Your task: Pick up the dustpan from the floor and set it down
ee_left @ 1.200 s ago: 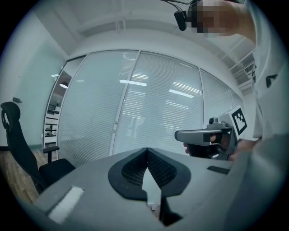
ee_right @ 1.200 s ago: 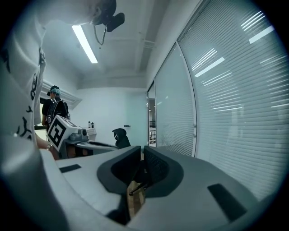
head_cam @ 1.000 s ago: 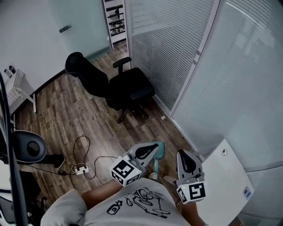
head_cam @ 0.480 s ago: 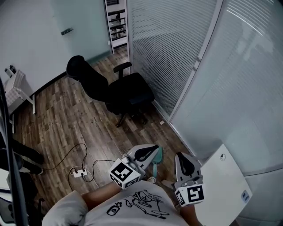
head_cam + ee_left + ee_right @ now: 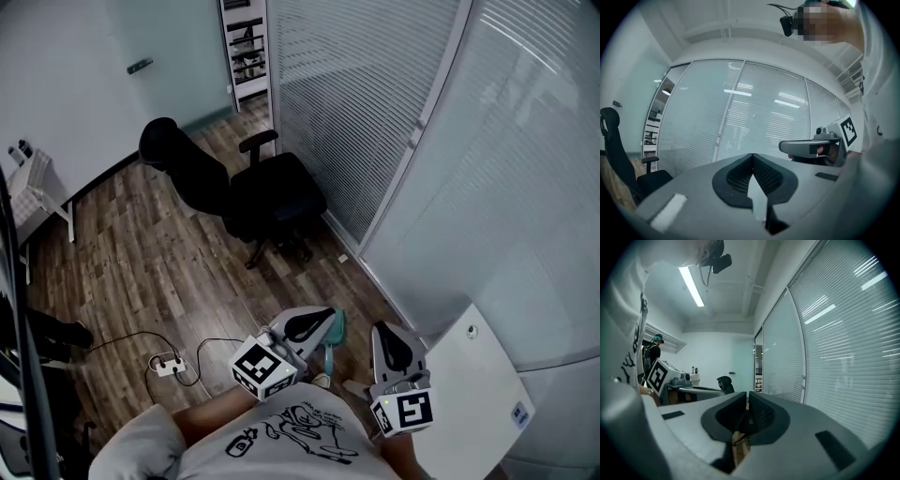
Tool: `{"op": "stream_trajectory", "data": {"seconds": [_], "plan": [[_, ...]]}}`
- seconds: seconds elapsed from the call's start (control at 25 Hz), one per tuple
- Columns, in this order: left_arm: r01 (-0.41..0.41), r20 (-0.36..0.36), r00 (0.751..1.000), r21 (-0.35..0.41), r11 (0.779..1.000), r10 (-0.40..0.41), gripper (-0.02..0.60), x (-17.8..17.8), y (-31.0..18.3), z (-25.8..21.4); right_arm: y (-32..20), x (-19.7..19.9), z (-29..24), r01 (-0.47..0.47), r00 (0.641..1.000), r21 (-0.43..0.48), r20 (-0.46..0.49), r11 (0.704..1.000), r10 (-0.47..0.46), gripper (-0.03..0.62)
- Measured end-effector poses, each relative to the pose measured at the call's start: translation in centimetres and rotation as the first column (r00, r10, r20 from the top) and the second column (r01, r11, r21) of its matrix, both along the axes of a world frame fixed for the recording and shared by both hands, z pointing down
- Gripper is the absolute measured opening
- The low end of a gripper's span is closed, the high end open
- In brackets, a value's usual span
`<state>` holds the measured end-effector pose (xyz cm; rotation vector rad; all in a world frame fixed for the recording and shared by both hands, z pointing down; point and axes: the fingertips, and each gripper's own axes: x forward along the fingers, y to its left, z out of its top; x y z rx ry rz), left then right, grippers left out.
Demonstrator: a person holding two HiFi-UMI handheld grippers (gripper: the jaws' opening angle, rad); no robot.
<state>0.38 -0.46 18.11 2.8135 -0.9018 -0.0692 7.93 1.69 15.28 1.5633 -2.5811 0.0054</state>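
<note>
No words, numbers or brand names could be read anywhere. The cube (image 5: 263, 367) on the left tool (image 5: 326, 316) and the cube (image 5: 406, 411) on the right tool (image 5: 386, 330), low in the frame, carried only black-and-white square marker patterns, not letters. The shirt (image 5: 291, 433) at the bottom centre bore a black scrawled print that could not be made out. A small blue sticker (image 5: 521, 411) on the white panel (image 5: 469, 375) at lower right was too small to read.
</note>
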Motion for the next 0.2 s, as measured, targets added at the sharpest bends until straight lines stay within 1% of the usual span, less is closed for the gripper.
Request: {"op": "stream_trajectory", "data": {"seconds": [0.2], "plan": [[0.0,-0.002,1.0,0.005,1.0,0.0,-0.005,0.37,-0.47,0.18,-0.43,0.49,0.28,-0.003,1.0,0.003,0.002,1.0,0.003,0.015]]}}
